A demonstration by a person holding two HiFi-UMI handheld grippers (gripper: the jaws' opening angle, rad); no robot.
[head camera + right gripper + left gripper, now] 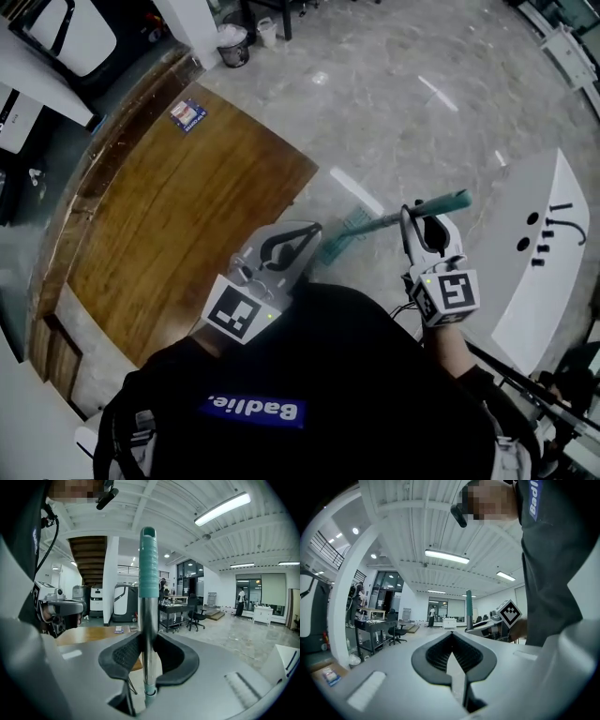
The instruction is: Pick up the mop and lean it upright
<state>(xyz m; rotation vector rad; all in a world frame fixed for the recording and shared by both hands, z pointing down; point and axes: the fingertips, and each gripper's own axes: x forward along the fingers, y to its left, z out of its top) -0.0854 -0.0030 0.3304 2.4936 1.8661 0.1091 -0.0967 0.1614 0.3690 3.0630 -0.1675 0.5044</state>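
R gripper (pixel 147 637) is clamped on the mop (pixel 148 569), pads pressed from both sides on the bare metal shaft just below the teal ribbed grip. L gripper (pixel 452 634) has its jaws closed tip to tip w/ nothing in them. It's off to the side & looks across at the mop's grip end standing near vertical. From the head view the mop head (pixel 349 225) sits low over the pale stone floor (pixel 403 94), near the edge of the wooden platform (pixel 178 216); can't tell if it touches. Step in hand, I'd say, is to carry it to a support & lean it. To do that well, hold the shaft near plumb so the head doesn't swing. Set the head down first, a bit out from the support, tip the grip end onto it, then ease the R jaws off slowly. L gripper could open & steady the shaft lower down if it wobbles. Which support is meant I can't tell; the white curved counter (pixel 553 253) looks nearest.
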